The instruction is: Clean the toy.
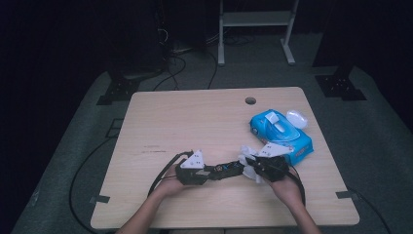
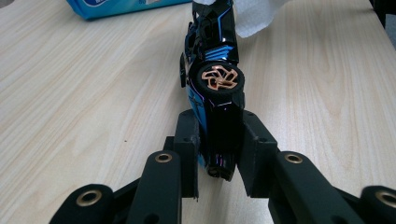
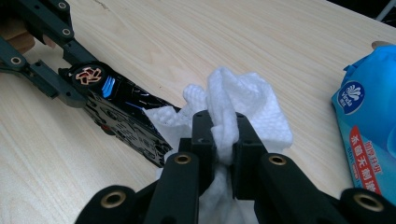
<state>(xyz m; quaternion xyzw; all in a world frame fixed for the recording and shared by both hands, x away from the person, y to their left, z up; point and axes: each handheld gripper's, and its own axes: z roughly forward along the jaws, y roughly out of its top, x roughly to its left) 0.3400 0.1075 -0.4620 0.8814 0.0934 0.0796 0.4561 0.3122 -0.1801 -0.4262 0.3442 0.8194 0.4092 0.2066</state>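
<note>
A glossy black and blue toy car (image 2: 215, 79) with copper wheel spokes is turned on its side just above the wooden table (image 1: 195, 122). My left gripper (image 2: 218, 149) is shut on the car's rear end. In the high view the car (image 1: 225, 169) stretches between both grippers. My right gripper (image 3: 223, 135) is shut on a crumpled white wet wipe (image 3: 233, 105), which rests against the car's (image 3: 122, 114) front end. The wipe (image 2: 257, 16) shows past the car's nose in the left gripper view.
A blue pack of wet wipes (image 1: 281, 135) with its white lid flipped open lies at the table's right side, just beyond my right gripper (image 1: 253, 168). A cable hole (image 1: 250, 101) sits near the far edge. Cables trail off the table's near left.
</note>
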